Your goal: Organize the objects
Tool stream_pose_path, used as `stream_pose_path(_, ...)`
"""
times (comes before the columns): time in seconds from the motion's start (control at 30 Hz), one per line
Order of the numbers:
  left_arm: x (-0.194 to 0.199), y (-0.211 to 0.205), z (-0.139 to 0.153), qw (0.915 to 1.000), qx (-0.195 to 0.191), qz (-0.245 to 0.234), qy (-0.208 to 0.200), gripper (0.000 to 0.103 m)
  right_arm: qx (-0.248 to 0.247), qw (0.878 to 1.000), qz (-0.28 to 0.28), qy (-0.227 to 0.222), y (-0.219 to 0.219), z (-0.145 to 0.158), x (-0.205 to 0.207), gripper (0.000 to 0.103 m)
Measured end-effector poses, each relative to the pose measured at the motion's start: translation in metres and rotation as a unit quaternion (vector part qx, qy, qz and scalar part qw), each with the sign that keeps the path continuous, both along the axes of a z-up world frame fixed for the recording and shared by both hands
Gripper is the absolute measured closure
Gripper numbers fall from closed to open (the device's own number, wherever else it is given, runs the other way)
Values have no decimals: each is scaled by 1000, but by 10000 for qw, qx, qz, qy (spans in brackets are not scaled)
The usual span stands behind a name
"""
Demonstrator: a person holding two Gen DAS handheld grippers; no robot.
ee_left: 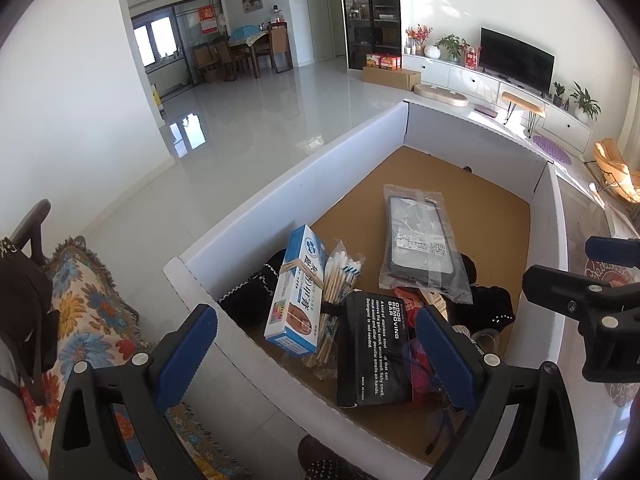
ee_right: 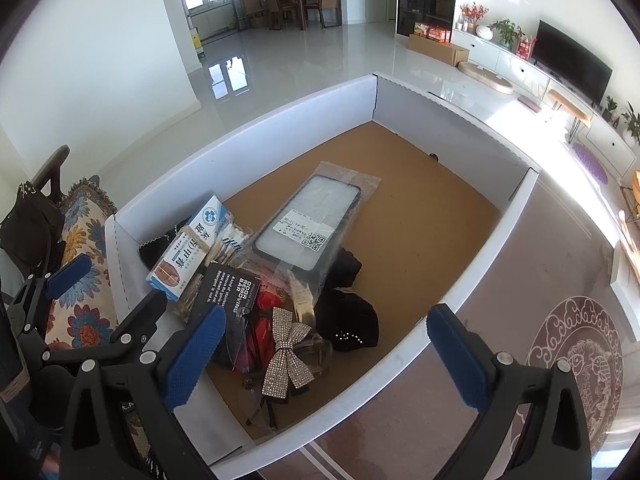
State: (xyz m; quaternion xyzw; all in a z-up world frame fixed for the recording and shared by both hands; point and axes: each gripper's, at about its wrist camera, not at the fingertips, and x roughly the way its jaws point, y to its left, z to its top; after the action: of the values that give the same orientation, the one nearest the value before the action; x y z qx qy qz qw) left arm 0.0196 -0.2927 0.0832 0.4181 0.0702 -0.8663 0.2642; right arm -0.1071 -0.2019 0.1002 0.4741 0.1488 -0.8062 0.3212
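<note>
A white cardboard box (ee_left: 280, 184) with a brown floor holds several items at its near end: a blue-and-white carton (ee_left: 294, 296) banded to a bag of cotton swabs (ee_left: 338, 280), a black "Odor Removing Bar" pack (ee_left: 374, 352), a bagged phone case (ee_left: 424, 244), black cloth pieces and a rhinestone bow (ee_right: 286, 354). The box (ee_right: 256, 120), carton (ee_right: 188, 248), black pack (ee_right: 230, 288) and case (ee_right: 308, 220) show in the right wrist view too. My left gripper (ee_left: 316, 356) is open and empty above the box's near left corner. My right gripper (ee_right: 324, 356) is open and empty above the near rim.
A floral cushion (ee_left: 92, 312) on a chair lies left of the box. A patterned rug (ee_right: 576, 360) lies to the right. Glossy white floor stretches behind, with a TV cabinet (ee_left: 516, 60) at far right and a dining table (ee_left: 248, 48) far back.
</note>
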Motion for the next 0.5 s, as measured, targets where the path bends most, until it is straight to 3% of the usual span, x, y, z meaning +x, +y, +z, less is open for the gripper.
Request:
stream_pose_path(0.2,-2,-4,14,9997,116,-43,-212,2,-13,9987,-171,-475,-7,2,-8,2)
stream_pose_path(0.37,-1,-10,29,9994,138,57,-316,2,-357,9990,-120,-230,-5,20,-2,0)
stream_pose_path(0.5,3,-24,42,9990,290,-4,-330,2,-291,9994,-128,-128,-6,31,1,0)
